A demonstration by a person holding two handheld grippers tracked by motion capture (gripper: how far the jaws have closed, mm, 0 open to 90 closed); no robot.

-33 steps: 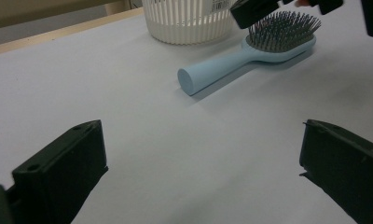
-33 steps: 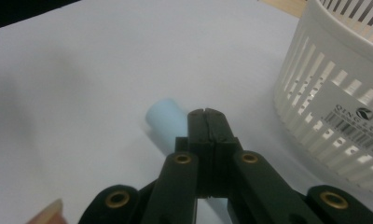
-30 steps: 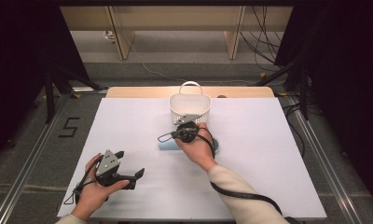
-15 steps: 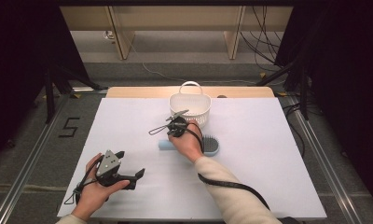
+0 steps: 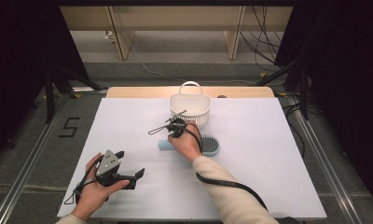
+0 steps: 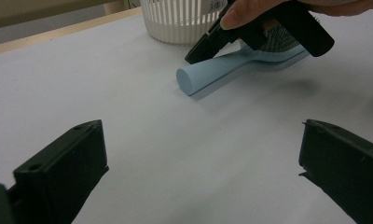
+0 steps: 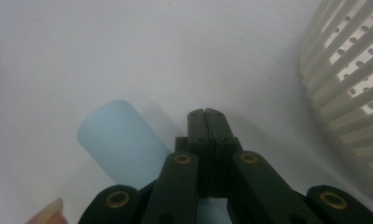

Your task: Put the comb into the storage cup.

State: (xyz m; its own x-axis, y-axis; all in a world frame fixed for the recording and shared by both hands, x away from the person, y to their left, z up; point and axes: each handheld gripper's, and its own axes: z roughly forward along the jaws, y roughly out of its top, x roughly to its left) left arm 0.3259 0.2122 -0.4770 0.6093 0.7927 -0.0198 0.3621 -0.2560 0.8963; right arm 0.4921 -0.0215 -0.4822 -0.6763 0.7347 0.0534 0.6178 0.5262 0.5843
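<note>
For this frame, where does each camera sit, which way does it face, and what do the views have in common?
High view: above the near table edge, looking forward and down on both forearms, left gripper, right gripper and basket.
Left gripper view: rides the left gripper low over the table, between its open jaws.
Right gripper view: looks along its shut jaws, beside the handle.
All three share the blue hairbrush and the basket.

My right gripper (image 5: 174,127) hangs closed over the brush (image 5: 194,145) handle. The basket (image 5: 190,108) blocks close at two o'clock. From seven round to eleven the mat (image 5: 268,154) lies bare. My left gripper (image 5: 121,170), jaws apart, sits well off at seven.
</note>
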